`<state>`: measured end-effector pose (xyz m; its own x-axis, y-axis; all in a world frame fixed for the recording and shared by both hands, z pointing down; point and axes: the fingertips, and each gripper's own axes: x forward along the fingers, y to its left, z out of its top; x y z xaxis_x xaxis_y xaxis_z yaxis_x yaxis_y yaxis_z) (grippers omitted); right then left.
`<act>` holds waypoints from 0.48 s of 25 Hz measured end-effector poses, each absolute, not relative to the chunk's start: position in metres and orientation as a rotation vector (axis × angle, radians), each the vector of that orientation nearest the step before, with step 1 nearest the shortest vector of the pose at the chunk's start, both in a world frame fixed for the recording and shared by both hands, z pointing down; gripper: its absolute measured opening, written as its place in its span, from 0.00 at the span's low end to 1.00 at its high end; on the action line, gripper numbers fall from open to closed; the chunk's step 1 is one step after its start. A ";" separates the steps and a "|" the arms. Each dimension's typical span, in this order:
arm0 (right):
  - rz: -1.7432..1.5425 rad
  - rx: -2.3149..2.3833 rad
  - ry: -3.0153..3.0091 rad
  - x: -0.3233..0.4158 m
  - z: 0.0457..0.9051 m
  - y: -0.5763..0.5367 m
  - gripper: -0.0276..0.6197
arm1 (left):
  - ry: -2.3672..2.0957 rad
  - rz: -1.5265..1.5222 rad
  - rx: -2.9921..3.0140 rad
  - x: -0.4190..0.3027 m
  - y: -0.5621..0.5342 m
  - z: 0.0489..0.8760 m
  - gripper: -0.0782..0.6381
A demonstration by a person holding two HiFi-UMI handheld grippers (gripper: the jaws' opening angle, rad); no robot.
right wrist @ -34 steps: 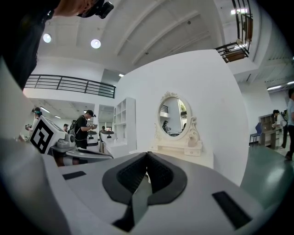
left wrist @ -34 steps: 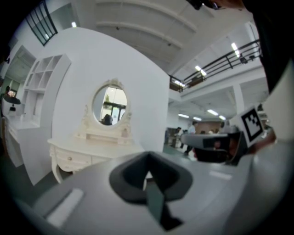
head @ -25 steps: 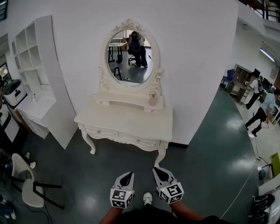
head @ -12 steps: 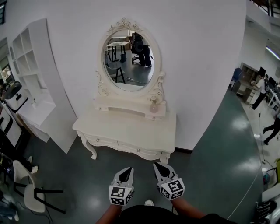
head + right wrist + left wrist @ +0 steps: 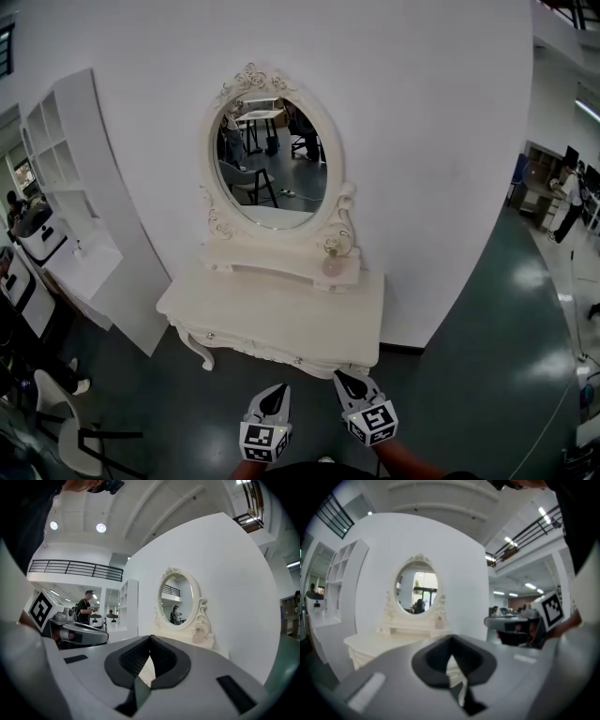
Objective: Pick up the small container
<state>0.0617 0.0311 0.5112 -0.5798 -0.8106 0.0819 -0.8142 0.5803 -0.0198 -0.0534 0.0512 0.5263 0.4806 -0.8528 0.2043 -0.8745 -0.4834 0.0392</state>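
A: Head view: where is the small container [image 5: 332,266]?
B: On the dressing table's [image 5: 272,314] shelf, by the mirror's [image 5: 270,159] right foot, well ahead and nearer the right gripper [image 5: 345,380].
A: Gripper views?
B: Both the left gripper [image 5: 451,654] and the right have their jaws closed and empty. The container seems upright, though tiny.

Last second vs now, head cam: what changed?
The person has stepped closer to the dressing table; it and the mirror fill more of the head view. Nothing taken hold of or let go. Unchanged: left gripper and right gripper shut and empty, small container on the shelf at the mirror's base.
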 end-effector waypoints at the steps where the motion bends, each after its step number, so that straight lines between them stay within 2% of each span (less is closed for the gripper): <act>1: 0.086 1.407 -2.736 0.064 0.511 0.027 0.05 | -1.513 0.235 2.580 -0.052 0.047 0.525 0.12; 12: 0.099 1.467 -2.707 0.059 0.523 -0.032 0.05 | -1.480 0.312 2.648 -0.053 -0.012 0.533 0.12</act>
<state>0.0590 -0.0318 0.5227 -0.5447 -0.8344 0.0844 -0.8383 0.5445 -0.0273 -0.0528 -0.0123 0.5329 0.5091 -0.8316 0.2219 -0.8504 -0.5258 -0.0190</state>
